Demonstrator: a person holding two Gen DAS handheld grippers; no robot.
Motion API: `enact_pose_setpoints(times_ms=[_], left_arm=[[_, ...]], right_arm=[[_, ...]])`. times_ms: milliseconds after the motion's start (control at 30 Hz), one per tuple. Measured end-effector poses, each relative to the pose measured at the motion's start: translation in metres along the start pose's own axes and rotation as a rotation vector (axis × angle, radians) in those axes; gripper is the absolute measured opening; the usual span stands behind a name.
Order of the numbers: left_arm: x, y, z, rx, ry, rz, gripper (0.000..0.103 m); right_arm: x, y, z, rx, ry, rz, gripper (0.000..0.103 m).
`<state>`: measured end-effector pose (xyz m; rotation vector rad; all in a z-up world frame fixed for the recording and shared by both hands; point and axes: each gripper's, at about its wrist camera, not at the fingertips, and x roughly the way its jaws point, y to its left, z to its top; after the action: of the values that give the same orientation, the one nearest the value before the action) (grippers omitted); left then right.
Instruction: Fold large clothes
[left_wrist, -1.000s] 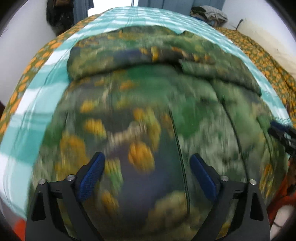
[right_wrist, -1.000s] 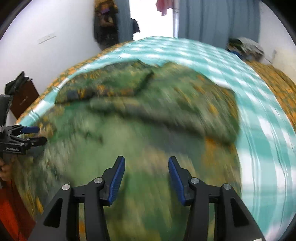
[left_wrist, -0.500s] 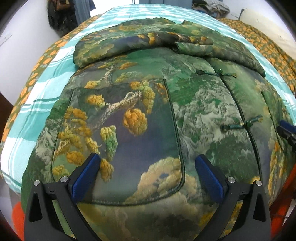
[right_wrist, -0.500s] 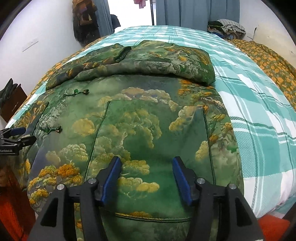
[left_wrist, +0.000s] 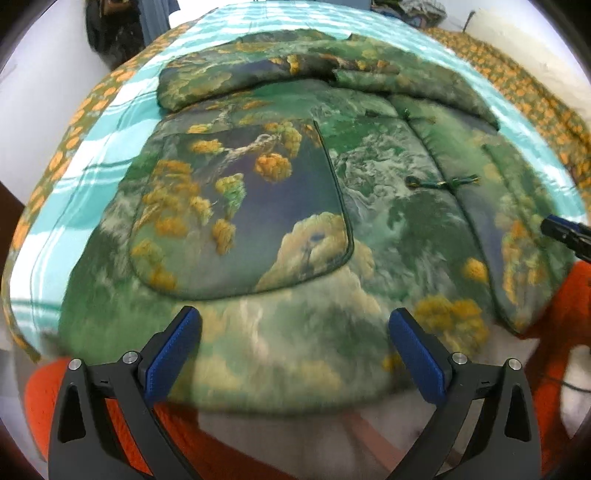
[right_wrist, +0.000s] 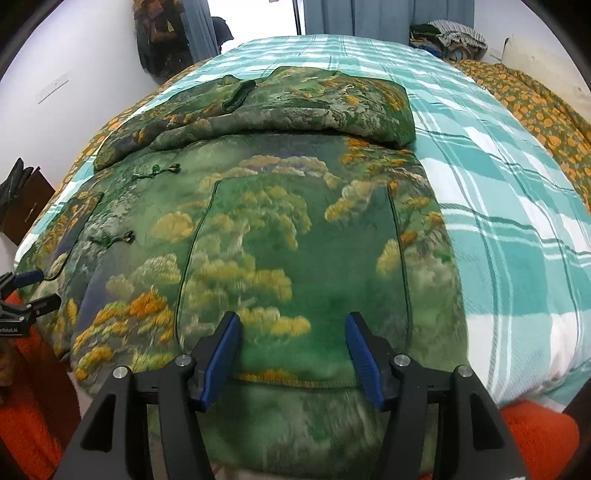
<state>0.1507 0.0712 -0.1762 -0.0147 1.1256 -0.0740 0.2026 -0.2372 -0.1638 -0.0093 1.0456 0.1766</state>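
A large padded jacket (left_wrist: 295, 206) printed with green hills, clouds and orange-yellow trees lies front-up across the bed, on a teal and white checked blanket (right_wrist: 498, 192). Its sleeves (right_wrist: 280, 107) are folded across the upper part, forming a thick band toward 12 o'clock in both views. Knotted frog fastenings (left_wrist: 441, 181) run down the closed front; in the right wrist view they sit at about 9 to 10 o'clock. Two large patch pockets (left_wrist: 240, 218) edged with dark piping lie on either side of the front. The hem hangs over the near edge of the bed at 6 o'clock.

The left gripper (left_wrist: 295, 354) hovers low over the hem with its blue-padded fingers (left_wrist: 173, 354) spread wide; nothing sits between them, though cloth lies below and behind. The right gripper (right_wrist: 293, 358) is likewise wide open, its fingers (right_wrist: 221, 358) straddling the lower edge of the other pocket (right_wrist: 295, 266), holding nothing. Whether either set of pads touches the fabric cannot be told.

Each gripper shows in the other's view: the right at 3 o'clock of the left wrist view, the left at 9 o'clock of the right wrist view. An orange-patterned cover (right_wrist: 535, 103) lies at 2 o'clock. Orange fabric (left_wrist: 565, 314) fills the lower corners.
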Motion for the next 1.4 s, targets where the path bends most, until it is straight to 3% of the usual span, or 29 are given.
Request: enact_pose_setpoints(times_ms=[133, 233, 333, 500, 800, 833, 867, 967, 1000, 1033, 1133, 1300, 1400], left_arm=[[-0.039, 0.035, 0.009, -0.066, -0.109, 0.042, 0.102], [-0.049, 0.085, 0.02, -0.172, -0.152, 0.038, 0.102], [-0.028, 0.118, 0.02, -0.252, -0.084, -0.016, 0.102], [0.009, 0.121, 0.009, -0.258, 0.012, -0.133, 0.102], [0.029, 0.084, 0.01, -0.11, 0.135, -0.121, 0.1], [0.027, 0.082, 0.01, -0.109, 0.141, -0.116, 0.095], [0.026, 0.081, 0.009, -0.113, 0.145, -0.113, 0.089], [0.016, 0.079, 0.01, -0.123, 0.154, -0.068, 0.05], [0.012, 0.079, 0.011, -0.128, 0.153, -0.062, 0.029], [0.007, 0.081, 0.012, -0.135, 0.149, -0.064, 0.017], [-0.017, 0.09, 0.02, -0.179, 0.099, -0.127, 0.01], [-0.059, 0.097, 0.024, -0.223, 0.015, -0.206, 0.009], [-0.074, 0.094, 0.015, -0.209, 0.009, -0.219, 0.009]], right_arm=[[-0.036, -0.034, 0.0, 0.079, -0.066, -0.021, 0.061], [-0.047, -0.069, -0.003, 0.148, -0.038, -0.013, 0.065], [-0.045, -0.103, -0.011, 0.206, 0.026, 0.005, 0.068], [-0.025, -0.124, -0.022, 0.283, 0.094, 0.121, 0.068], [0.02, -0.09, -0.025, 0.273, 0.195, 0.329, 0.067], [0.018, -0.084, -0.023, 0.249, 0.195, 0.33, 0.062], [0.015, -0.079, -0.023, 0.228, 0.193, 0.323, 0.048], [0.005, -0.078, -0.018, 0.243, 0.181, 0.339, 0.018], [0.002, -0.08, -0.017, 0.256, 0.178, 0.353, 0.018], [-0.003, -0.08, -0.014, 0.264, 0.172, 0.361, 0.015], [-0.022, -0.074, -0.001, 0.254, 0.133, 0.379, 0.013], [-0.06, -0.071, 0.014, 0.234, 0.067, 0.417, 0.013], [-0.079, -0.073, 0.012, 0.217, 0.069, 0.428, 0.013]])
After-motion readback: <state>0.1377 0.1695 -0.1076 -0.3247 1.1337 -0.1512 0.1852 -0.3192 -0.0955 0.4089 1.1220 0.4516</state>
